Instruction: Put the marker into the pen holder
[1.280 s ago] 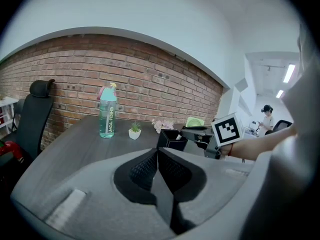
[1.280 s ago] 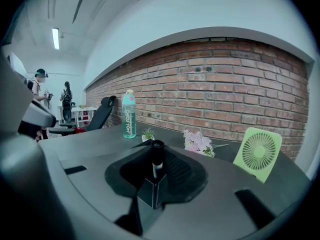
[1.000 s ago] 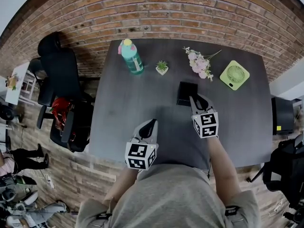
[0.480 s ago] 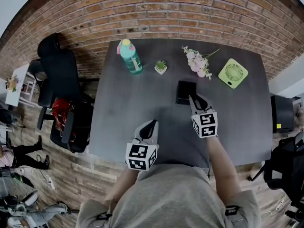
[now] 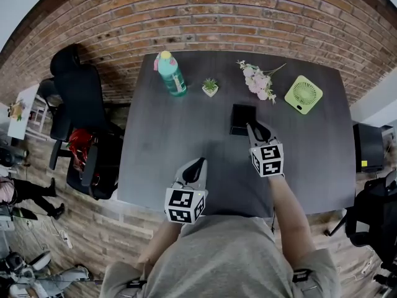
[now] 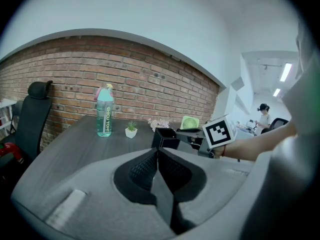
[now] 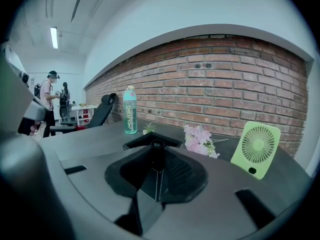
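Dark grey table against a red brick wall, and we're right at the drop-in part. Our right gripper has its jaws clamped on the black marker, which points forward and seems to sit just by the near rim of the black square pen holder. Our left gripper is near the table's front edge, jaws pressed together with nothing in them.

To do this well, we'd say bring the marker over the opening, tip it downward so it clears the rim, lower it inside, and only then let go. The holder looks light, so bumping its wall could probably knock it over.
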`<state>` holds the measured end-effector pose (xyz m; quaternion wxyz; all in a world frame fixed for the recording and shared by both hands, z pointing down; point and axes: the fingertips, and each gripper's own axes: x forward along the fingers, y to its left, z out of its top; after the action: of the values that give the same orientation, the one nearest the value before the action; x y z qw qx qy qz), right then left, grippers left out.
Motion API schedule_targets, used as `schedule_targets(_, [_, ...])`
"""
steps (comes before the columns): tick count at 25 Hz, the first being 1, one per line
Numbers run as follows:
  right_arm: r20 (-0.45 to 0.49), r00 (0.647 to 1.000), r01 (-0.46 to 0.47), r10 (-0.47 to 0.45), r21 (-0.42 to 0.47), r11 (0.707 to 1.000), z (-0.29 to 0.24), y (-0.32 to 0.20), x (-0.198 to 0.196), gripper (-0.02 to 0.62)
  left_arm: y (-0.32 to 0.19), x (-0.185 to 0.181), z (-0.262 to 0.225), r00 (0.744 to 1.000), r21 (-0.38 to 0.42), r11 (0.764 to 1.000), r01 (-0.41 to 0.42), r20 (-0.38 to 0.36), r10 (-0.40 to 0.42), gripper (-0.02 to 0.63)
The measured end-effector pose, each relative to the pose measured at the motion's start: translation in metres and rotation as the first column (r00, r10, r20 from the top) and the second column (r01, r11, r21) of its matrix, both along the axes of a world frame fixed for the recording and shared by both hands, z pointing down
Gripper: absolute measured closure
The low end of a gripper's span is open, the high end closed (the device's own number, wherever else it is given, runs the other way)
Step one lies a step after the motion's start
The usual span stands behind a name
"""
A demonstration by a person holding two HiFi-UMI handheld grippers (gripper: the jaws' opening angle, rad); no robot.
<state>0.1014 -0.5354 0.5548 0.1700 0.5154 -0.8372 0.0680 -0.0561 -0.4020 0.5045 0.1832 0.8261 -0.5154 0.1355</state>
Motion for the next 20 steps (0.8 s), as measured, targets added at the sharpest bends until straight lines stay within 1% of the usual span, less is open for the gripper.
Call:
schedule_targets(5, [-0.017, 1.0, -0.022, 0.022, -0.01, 1.0, 0.0, 0.0, 0.001, 0.52, 0.008, 0.001, -0.002, 1.0, 0.005, 1.0, -0.008, -0.002, 0.008, 0.586])
schedule_targets(10, [-0.026, 0.999, -0.039, 0.039, 0.0, 0.999, -0.006, 0.01, 0.0, 0.502, 0.022, -0.003, -0.003, 1.0, 0.009, 1.0, -0.011, -0.001, 0.011, 0.586])
schedule_targets(16, [-0.027, 0.996, -0.088, 0.088, 0.015, 0.996, -0.015, 0.032, 0.003, 0.499, 0.038, -0.014, -0.005, 1.0, 0.015, 1.0, -0.009, -0.004, 0.009, 0.586])
schedule_targets(20, [-0.017, 0.995, -0.099, 0.1, 0.023, 0.995, -0.025, 0.054, 0.004, 0.499, 0.051, -0.02, -0.008, 1.0, 0.021, 1.0, -0.005, -0.008, 0.005, 0.586])
